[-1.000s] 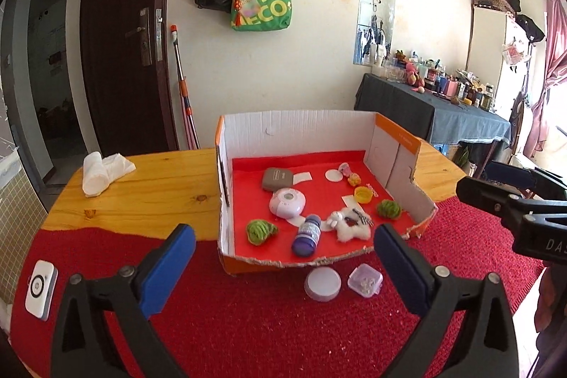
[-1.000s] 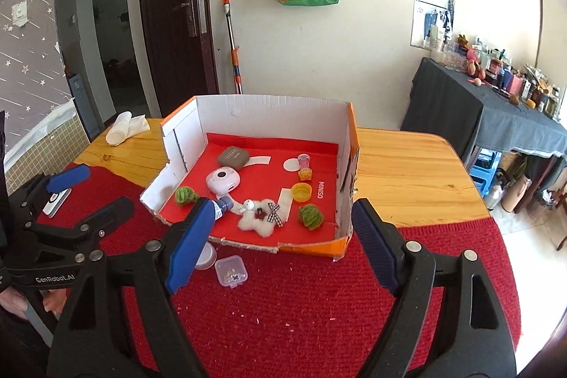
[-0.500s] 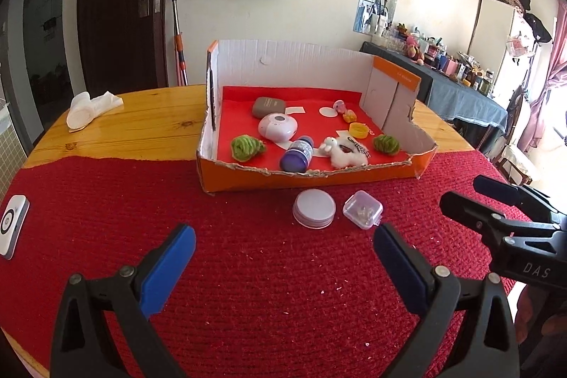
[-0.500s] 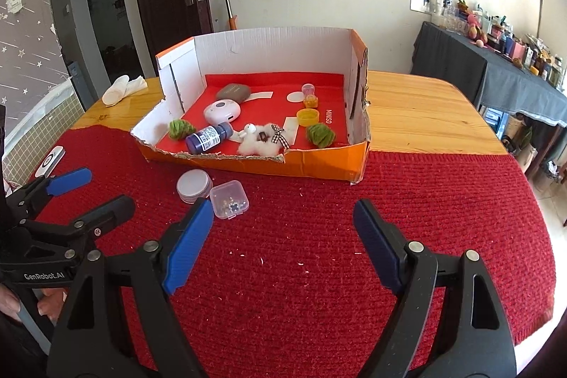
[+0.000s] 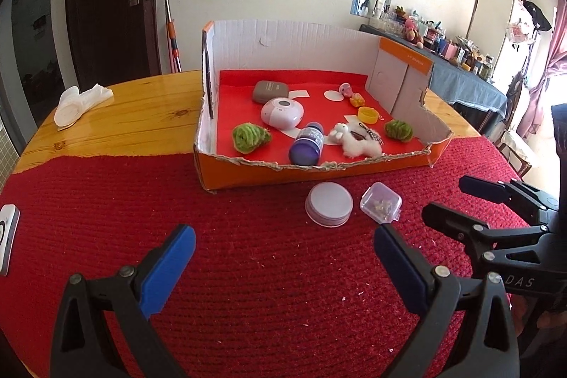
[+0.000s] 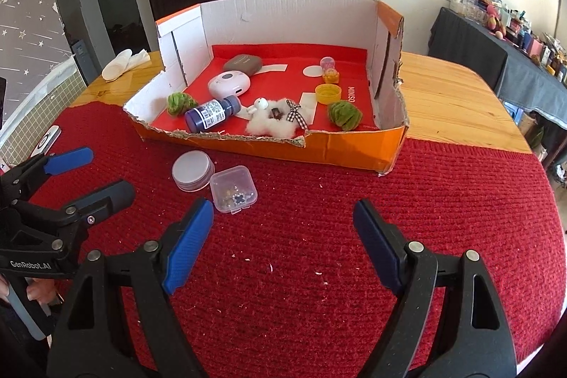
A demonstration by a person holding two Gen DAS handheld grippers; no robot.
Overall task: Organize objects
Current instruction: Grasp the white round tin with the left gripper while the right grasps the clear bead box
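An open cardboard box [image 5: 404, 162] [image 6: 351, 149] with a red floor holds a purple bottle [image 5: 306, 145] [image 6: 212, 113], a white plush [image 5: 356, 142] [image 6: 273, 121], two green pompoms, a pink round case [image 5: 282, 109], a grey case and a yellow cap. In front of it on the red mat lie a round white tin [image 5: 329, 203] [image 6: 193, 171] and a clear small plastic box [image 5: 381, 202] [image 6: 233, 188]. My left gripper [image 5: 283, 245] is open and empty, short of the tin. My right gripper [image 6: 283, 218] is open and empty, just right of the clear box.
A red knitted mat [image 5: 248, 271] covers the near half of the wooden table [image 5: 117, 126]. A rolled white cloth [image 5: 79, 100] lies at the far left. A white device [image 5: 7, 232] sits at the mat's left edge. A dark cluttered side table [image 6: 496, 59] stands at right.
Both grippers have dropped lower and come closer to the mat; the tin and clear box now sit nearer the fingertips. Both stay open and empty.
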